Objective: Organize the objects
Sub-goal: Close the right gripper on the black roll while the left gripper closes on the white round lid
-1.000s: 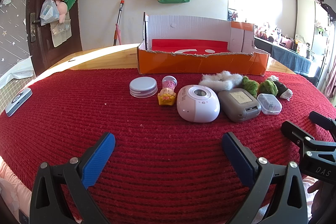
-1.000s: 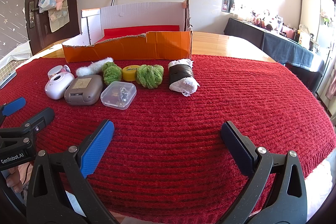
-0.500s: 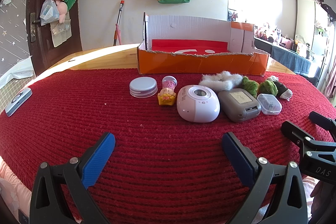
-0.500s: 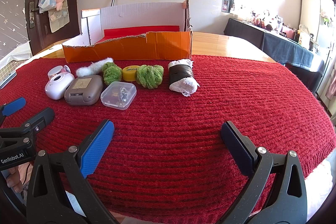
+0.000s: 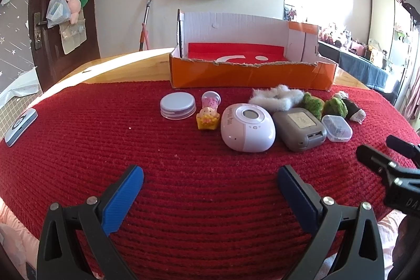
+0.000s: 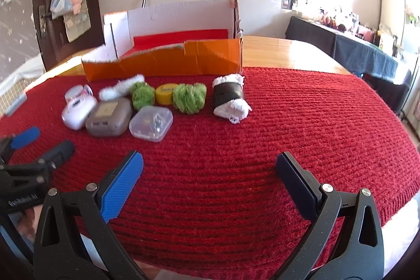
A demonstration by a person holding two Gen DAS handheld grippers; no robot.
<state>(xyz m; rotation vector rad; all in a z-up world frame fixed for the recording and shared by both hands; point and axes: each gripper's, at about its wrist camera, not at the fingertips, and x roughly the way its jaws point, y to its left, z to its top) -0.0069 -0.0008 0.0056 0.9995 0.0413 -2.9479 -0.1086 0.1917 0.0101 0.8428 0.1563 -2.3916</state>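
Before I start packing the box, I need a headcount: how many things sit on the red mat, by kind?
Plush pieces: 4
Hard cases: 3
Round tins: 2
Toy figure: 1
Total: 10

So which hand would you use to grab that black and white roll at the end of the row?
Probably the right gripper: it is open and the roll lies just ahead. From the left gripper it sits far off, beyond the other items.

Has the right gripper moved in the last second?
Yes. In the right wrist view the orange cardboard box and black-and-white plush roll sit lower and further right, so the right gripper has turned left and tilted up.
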